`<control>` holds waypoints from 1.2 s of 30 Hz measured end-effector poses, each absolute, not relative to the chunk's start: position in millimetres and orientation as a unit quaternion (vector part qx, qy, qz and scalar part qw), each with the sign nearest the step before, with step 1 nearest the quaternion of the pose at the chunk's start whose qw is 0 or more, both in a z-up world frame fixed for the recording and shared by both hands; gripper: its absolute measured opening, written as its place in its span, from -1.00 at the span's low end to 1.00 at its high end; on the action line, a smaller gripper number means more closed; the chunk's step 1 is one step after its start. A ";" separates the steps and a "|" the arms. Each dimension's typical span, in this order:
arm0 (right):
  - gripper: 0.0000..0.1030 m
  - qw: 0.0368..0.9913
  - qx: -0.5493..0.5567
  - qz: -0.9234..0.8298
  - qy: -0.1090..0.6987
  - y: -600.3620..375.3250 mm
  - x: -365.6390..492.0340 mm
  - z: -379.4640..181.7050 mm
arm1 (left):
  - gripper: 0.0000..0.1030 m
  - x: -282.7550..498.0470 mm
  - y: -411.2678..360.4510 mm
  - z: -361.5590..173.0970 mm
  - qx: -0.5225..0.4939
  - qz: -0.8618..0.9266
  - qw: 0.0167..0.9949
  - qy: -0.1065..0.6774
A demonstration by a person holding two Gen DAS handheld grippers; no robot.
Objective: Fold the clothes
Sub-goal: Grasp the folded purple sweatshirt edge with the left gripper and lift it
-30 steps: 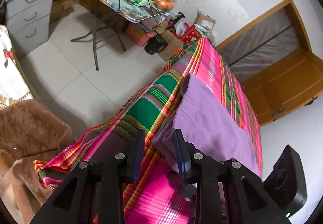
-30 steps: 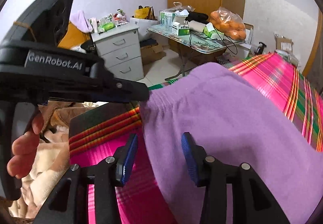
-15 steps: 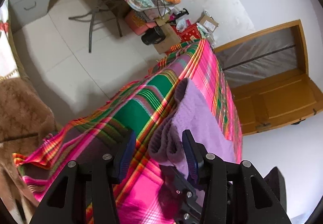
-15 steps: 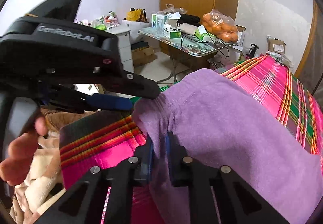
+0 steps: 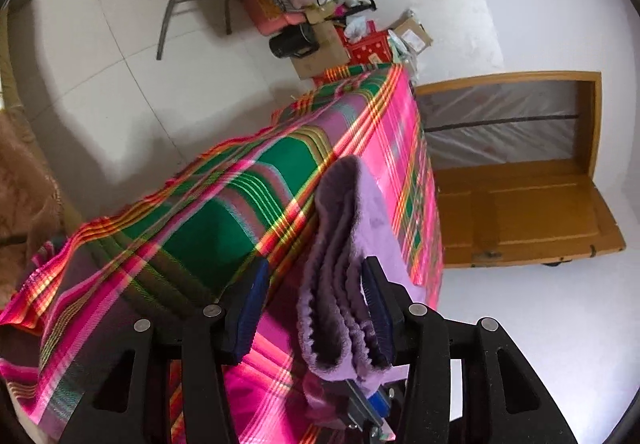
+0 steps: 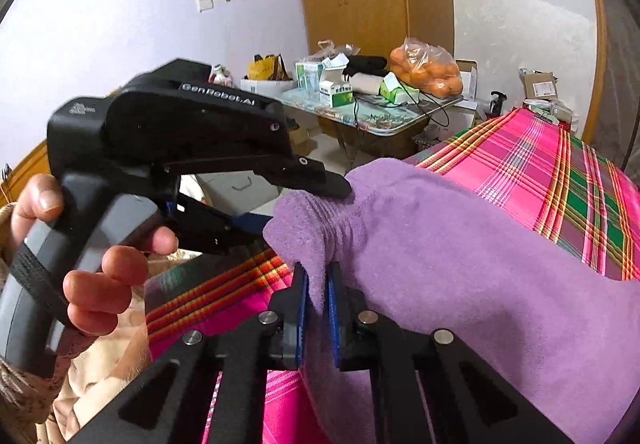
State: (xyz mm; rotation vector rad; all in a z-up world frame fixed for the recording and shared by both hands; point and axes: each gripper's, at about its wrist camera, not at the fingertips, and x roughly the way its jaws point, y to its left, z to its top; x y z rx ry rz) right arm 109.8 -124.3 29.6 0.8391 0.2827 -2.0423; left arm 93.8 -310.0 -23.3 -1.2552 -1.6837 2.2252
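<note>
Right wrist view only: clear bag of oranges (image 6: 430,71) on folding table (image 6: 372,121); right gripper (image 6: 316,318) clamped on purple towel (image 6: 460,264); left gripper (image 5: 312,308) spread wide around towel's folded edge, just widened.

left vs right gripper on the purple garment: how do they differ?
The right gripper is shut, pinching one edge of the purple garment; the left gripper stands wide open. The right holds a thin bit; the left straddles the whole bunched edge, one pad apart from it. Both have blue pads and are at the same end.
</note>
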 end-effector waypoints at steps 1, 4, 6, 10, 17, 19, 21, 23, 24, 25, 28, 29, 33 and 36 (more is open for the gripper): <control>-0.82 0.443 0.338 -0.823 0.111 -123.5 109.2 29.8 | -0.04 92.6 -310.5 -23.4 -0.410 0.724 0.044 -0.553; -0.82 0.449 0.335 -0.822 0.104 -121.8 110.2 31.4 | -0.04 88.9 -311.1 -25.3 -0.411 0.716 0.052 -0.562; -0.82 0.451 0.330 -0.823 0.099 -119.3 111.9 32.9 | -0.04 86.2 -310.2 -26.0 -0.412 0.713 0.061 -0.564; -0.82 0.453 0.330 -0.823 0.093 -117.6 111.8 33.8 | -0.04 77.9 -305.3 -21.0 -0.420 0.719 0.074 -0.548; -0.82 0.456 0.312 -0.829 0.085 -114.0 113.3 38.2 | -0.04 57.0 -301.1 -18.8 -0.441 0.719 0.085 -0.531; -0.82 0.457 0.314 -0.828 0.084 -113.7 112.9 37.8 | -0.04 52.3 -298.9 -19.9 -0.449 0.716 0.095 -0.526; -0.82 0.458 0.314 -0.828 0.082 -113.3 112.6 37.8 | -0.04 48.8 -300.2 -20.5 -0.449 0.713 0.099 -0.529; -0.82 0.459 0.314 -0.827 0.081 -112.6 112.5 37.5 | -0.06 46.2 -305.0 -21.5 -0.446 0.708 0.098 -0.539; -0.82 0.460 0.315 -0.826 0.081 -112.3 112.3 37.3 | -0.07 46.0 -307.0 -21.5 -0.444 0.707 0.097 -0.541; -0.82 0.460 0.317 -0.826 0.080 -112.2 111.9 36.9 | -0.12 44.9 -307.7 -21.1 -0.442 0.708 0.098 -0.543; -0.82 0.461 0.320 -0.824 0.079 -111.7 112.7 36.2 | -0.41 39.6 -305.2 -19.3 -0.443 0.718 0.098 -0.528; -0.82 0.460 0.321 -0.824 0.079 -111.6 113.2 36.1 | -0.61 38.2 -304.1 -18.2 -0.442 0.723 0.098 -0.522; -0.82 0.458 0.327 -0.823 0.080 -112.3 112.7 34.3 | -0.66 34.6 -300.2 -11.1 -0.436 0.750 0.096 -0.488; -0.82 0.456 0.336 -0.820 0.086 -116.3 112.8 32.0 | -0.69 31.6 -301.2 -11.0 -0.438 0.758 0.092 -0.475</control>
